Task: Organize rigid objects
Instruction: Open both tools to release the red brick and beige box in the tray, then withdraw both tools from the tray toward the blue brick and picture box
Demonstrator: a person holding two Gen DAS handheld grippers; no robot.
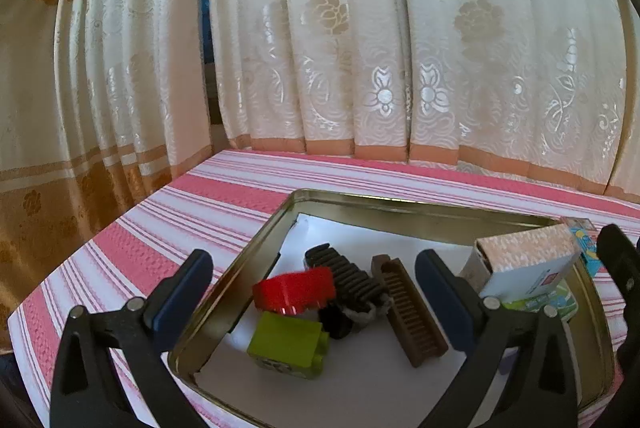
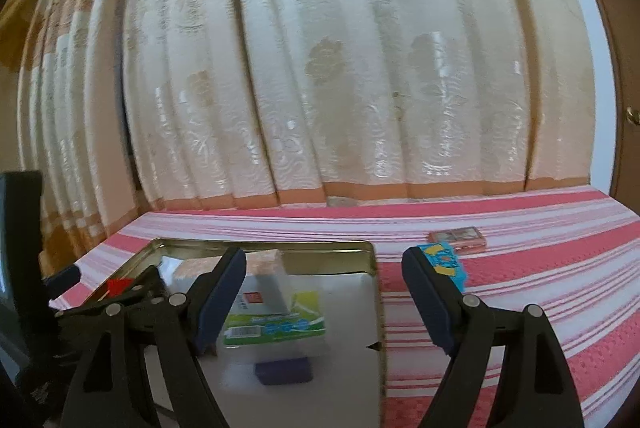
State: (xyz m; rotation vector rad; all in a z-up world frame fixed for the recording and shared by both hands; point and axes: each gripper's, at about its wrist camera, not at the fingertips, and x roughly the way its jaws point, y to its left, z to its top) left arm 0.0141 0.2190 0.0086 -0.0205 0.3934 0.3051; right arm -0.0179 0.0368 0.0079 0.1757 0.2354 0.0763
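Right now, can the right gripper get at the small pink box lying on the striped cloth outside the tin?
Probably yes. The right gripper is open and empty, and the small pink box lies alone on the striped cloth beyond it. Only the turquoise carton by its right finger sits near that path.

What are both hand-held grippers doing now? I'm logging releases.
Left hand-held gripper: open, holding nothing.
Right hand-held gripper: open, holding nothing.

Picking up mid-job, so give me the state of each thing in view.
left gripper: open, empty
right gripper: open, empty
tin tray: lidless
red block: in tray
green block: in tray
brown comb: in tray
blue packet: outside tray
pink case: outside tray
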